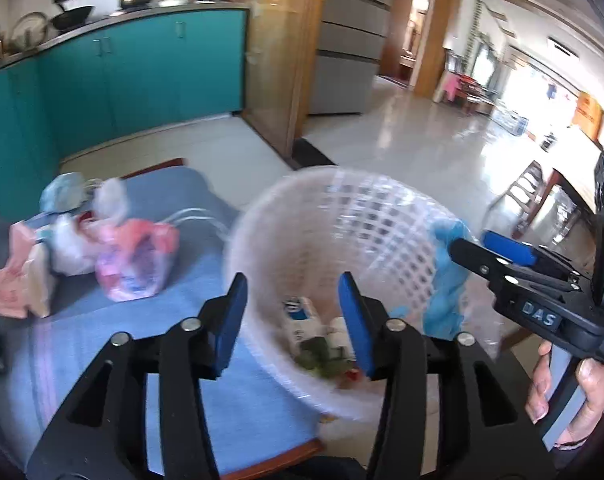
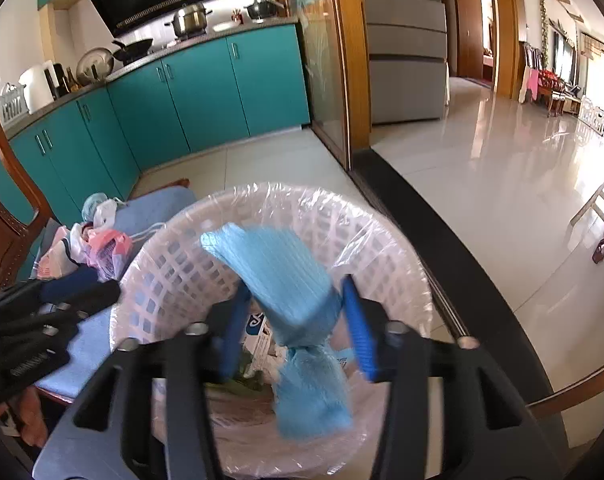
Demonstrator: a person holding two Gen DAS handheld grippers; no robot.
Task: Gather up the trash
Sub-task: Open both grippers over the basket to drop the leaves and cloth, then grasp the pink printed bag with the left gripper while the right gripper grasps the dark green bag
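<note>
A white lattice basket (image 1: 381,216) lined with clear plastic stands at the edge of a blue-clothed table (image 1: 206,376). It holds a carton (image 1: 302,316) and green scraps. My right gripper (image 2: 294,320) is over the basket (image 2: 174,264), its jaws apart, with a crumpled light blue cloth (image 2: 286,280) between them; the cloth looks loose and blurred. That cloth (image 1: 445,276) hangs at the right gripper's tip (image 1: 473,248) in the left wrist view. My left gripper (image 1: 294,316) is open and empty at the basket's near rim.
A pile of pink and white plastic bags (image 1: 130,256) and a pink packet (image 1: 18,280) lie on the table's left. A wooden chair (image 2: 2,220) stands at the left. Teal cabinets (image 1: 134,72) and a tiled floor (image 1: 421,148) lie beyond.
</note>
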